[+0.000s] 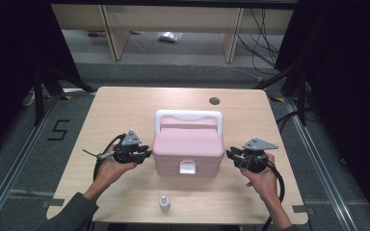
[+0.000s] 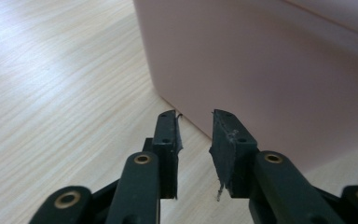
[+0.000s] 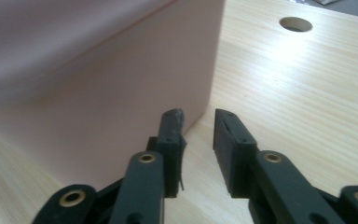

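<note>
We held the left gripper (image 1: pixel 148 154) and right gripper (image 1: pixel 229 154) just beside the pink box (image 1: pixel 188 144), both jaws narrowly parted, gripping nothing.

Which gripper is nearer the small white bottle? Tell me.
Left. The left gripper sits beside the pink box, up and left of the bottle; the right gripper sits farther off, up and right.

pink box (image 1: pixel 188 144) – white handle (image 1: pixel 189 115) | black tools | pale wood-grain table (image 1: pixel 125 110)
</note>
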`<state>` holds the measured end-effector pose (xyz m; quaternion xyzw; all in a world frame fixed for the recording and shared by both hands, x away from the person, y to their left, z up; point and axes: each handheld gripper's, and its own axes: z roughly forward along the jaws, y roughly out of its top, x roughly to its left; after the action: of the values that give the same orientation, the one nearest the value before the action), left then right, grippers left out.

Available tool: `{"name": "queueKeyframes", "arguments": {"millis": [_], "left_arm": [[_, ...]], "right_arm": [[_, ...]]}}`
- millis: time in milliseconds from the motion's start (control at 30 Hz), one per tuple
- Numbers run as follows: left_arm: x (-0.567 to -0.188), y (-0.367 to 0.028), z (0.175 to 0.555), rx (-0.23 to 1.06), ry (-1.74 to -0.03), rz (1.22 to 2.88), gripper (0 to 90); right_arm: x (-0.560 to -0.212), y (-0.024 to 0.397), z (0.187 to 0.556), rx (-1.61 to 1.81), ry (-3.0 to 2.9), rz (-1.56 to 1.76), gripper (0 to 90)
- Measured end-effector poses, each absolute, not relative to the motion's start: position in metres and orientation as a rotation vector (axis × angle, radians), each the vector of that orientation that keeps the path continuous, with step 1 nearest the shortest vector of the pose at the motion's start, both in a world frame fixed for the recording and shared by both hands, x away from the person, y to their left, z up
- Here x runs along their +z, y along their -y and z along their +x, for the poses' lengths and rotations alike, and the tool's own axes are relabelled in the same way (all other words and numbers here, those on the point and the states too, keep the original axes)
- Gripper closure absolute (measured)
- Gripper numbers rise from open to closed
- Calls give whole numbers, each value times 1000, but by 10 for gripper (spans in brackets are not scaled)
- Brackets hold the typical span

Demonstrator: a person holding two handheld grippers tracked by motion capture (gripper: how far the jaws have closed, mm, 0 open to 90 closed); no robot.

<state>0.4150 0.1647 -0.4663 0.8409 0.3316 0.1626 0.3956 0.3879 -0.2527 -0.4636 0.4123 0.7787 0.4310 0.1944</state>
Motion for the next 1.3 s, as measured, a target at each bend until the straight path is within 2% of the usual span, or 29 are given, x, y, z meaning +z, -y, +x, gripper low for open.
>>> {"name": "queueKeyframes", "arguments": {"millis": [167,333,500,1300], "left_arm": [[-465,-168,417,407,-846,2145,641],[-463,-173,419,398,-868,2138,564],[-462,-180,421,389,-894,2120,548],[-440,-196,426,319,-911,2096,445]], "right_arm": [[-465,256,384,1176,-2182,1201,637],[-468,261,380,1120,-2185,1217,521],[-469,267,372,1123,-2164,1223,457],[-468,263,329,1129,-2214,1205,405]]}}
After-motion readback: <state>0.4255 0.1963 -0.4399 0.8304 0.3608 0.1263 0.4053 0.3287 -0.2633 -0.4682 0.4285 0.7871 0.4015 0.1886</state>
